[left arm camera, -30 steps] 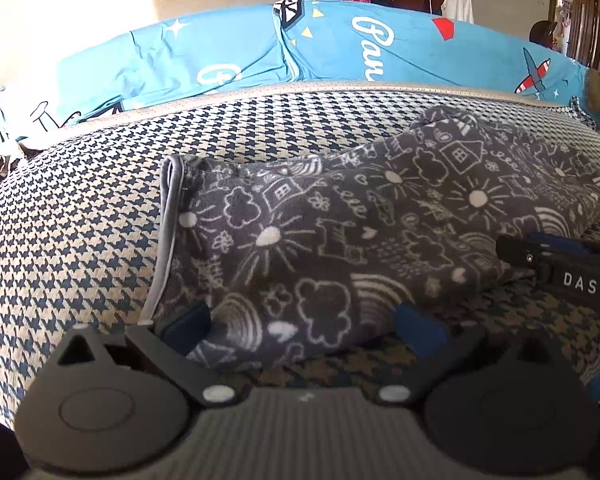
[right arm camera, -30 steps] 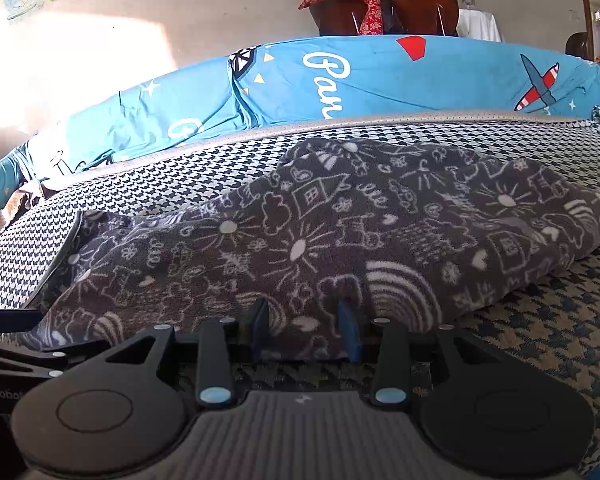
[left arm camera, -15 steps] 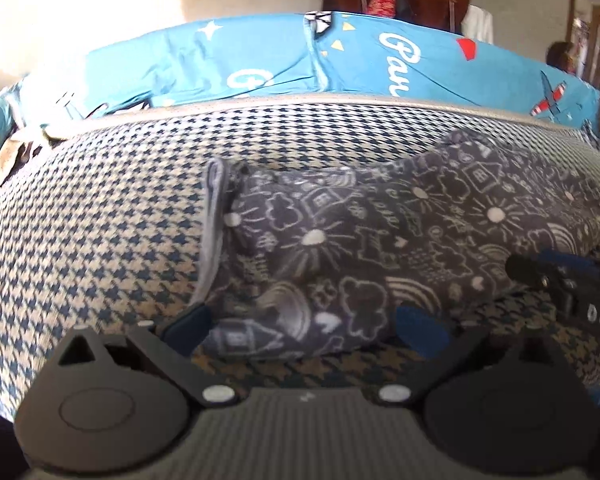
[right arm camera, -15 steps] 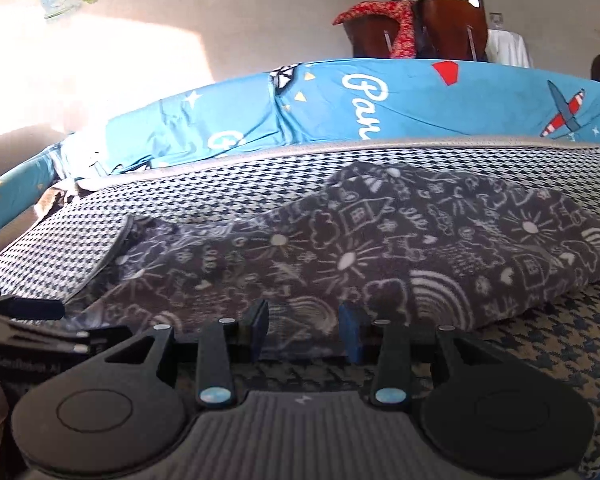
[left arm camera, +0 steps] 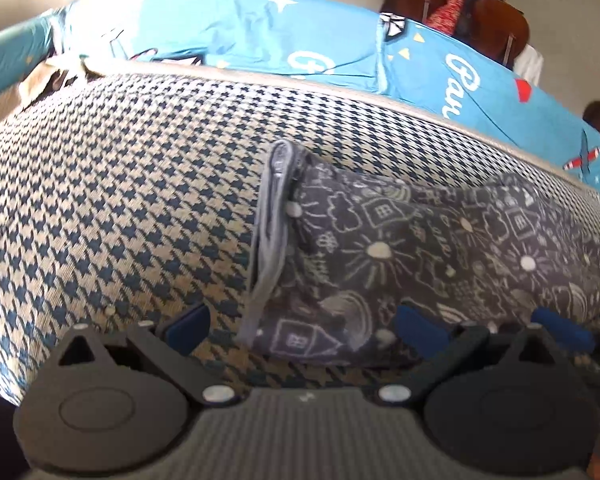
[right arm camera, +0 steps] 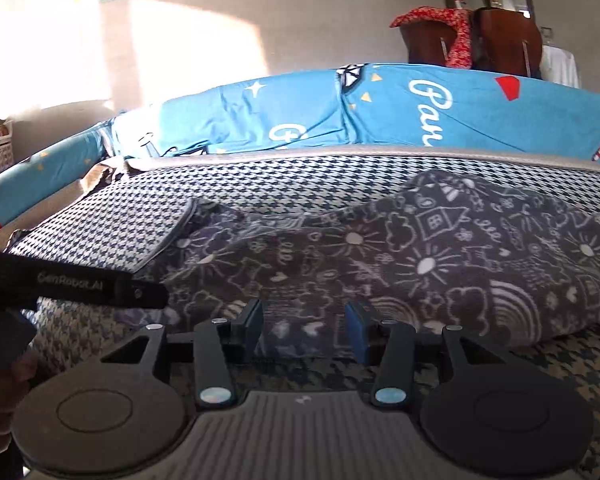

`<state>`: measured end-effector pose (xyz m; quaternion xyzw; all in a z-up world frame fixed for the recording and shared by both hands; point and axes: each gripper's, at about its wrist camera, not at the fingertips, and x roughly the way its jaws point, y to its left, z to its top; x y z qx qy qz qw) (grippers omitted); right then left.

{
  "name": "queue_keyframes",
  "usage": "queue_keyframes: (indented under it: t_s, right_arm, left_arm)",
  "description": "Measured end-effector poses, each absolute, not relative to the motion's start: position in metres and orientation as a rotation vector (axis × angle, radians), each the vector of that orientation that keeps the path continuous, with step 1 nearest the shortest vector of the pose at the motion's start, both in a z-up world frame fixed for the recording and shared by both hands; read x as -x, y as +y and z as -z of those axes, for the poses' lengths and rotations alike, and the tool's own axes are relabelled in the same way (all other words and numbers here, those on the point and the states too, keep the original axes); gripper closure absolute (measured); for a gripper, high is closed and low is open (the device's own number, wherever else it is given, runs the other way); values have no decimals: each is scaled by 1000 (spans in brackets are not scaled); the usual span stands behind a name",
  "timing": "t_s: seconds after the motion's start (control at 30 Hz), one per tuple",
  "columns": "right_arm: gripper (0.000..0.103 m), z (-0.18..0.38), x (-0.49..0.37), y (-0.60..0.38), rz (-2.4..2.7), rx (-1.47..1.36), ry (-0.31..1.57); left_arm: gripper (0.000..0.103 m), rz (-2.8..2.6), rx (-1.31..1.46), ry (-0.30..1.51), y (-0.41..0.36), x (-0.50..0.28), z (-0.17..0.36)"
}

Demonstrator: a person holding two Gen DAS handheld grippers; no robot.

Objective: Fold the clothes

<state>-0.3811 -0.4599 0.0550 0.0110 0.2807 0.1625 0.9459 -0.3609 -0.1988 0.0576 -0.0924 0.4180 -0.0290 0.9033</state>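
Grey patterned garment [left arm camera: 440, 252] lay folded near the front edge of the houndstooth bed [left arm camera: 120, 208]. Left gripper [left arm camera: 304, 322] fingers spread wide, nothing pinched. Right gripper [right arm camera: 304, 326] jaws opening, garment edge between them.

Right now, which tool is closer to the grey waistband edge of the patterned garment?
Left. The left tool straddles the waistband edge at the garment's end. The right tool, jaws opening with the garment's near hem between them, sits further along, away from the waistband.
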Motion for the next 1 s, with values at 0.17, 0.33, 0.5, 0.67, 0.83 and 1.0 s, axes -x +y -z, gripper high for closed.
queue_keyframes:
  t_s: [0.17, 0.33, 0.5, 0.67, 0.83, 1.0]
  right_arm:
    - [57, -60, 386, -435, -411, 59, 546]
    - [56, -63, 386, -409, -498, 123, 531]
    - [55, -61, 387, -384, -569, 216, 517]
    - [50, -58, 385, -364, -634, 278, 503]
    - [49, -55, 380, -348, -687, 348, 486]
    - [48, -47, 369, -337, -720, 429, 489]
  left_arm:
    - [0, 29, 258, 921, -182, 344, -55]
    - [0, 16, 288, 945, -170, 328, -60]
    - [0, -11, 269, 940, -165, 323, -64]
    - [0, -28, 278, 965, -161, 321, -61]
    - [0, -7, 241, 965, -165, 317, -66]
    - [0, -7, 233, 966, -162, 310, -69]
